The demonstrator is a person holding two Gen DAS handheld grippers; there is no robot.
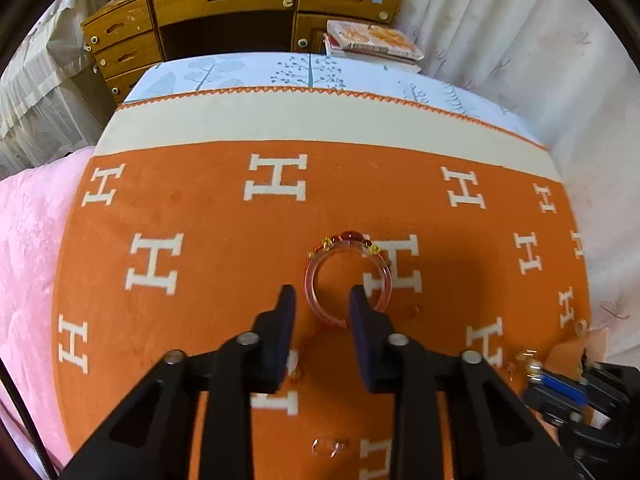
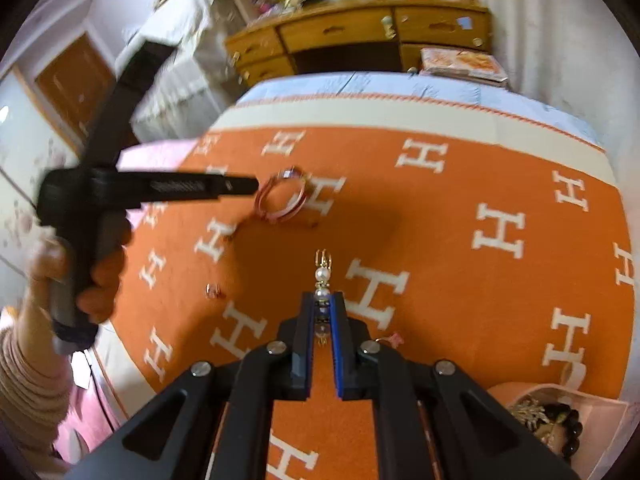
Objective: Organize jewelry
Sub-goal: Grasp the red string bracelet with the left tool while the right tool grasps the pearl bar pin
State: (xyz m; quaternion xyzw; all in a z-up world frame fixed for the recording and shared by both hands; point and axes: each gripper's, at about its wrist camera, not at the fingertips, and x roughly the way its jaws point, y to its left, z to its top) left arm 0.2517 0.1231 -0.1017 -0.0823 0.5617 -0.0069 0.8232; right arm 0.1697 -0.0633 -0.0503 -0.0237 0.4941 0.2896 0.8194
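A pink translucent bangle (image 1: 347,280) with red and gold beads lies on the orange blanket (image 1: 200,208). My left gripper (image 1: 322,297) is open, its fingertips just over the bangle's near edge. The bangle also shows in the right wrist view (image 2: 282,196), with the left gripper (image 2: 240,185) beside it. My right gripper (image 2: 322,300) is shut on a pearl-and-gold bead ornament (image 2: 322,276) that sticks out forward between its fingers. A small ring (image 2: 214,290) lies on the blanket to the left; it also shows in the left wrist view (image 1: 326,447).
A pink jewelry box (image 2: 560,420) with dark beads and gold pieces stands at the lower right. A small pink piece (image 2: 394,338) lies by the right gripper. A pink quilt (image 1: 28,248) borders the blanket's left. A wooden dresser (image 1: 224,12) and stacked books (image 1: 372,40) stand behind.
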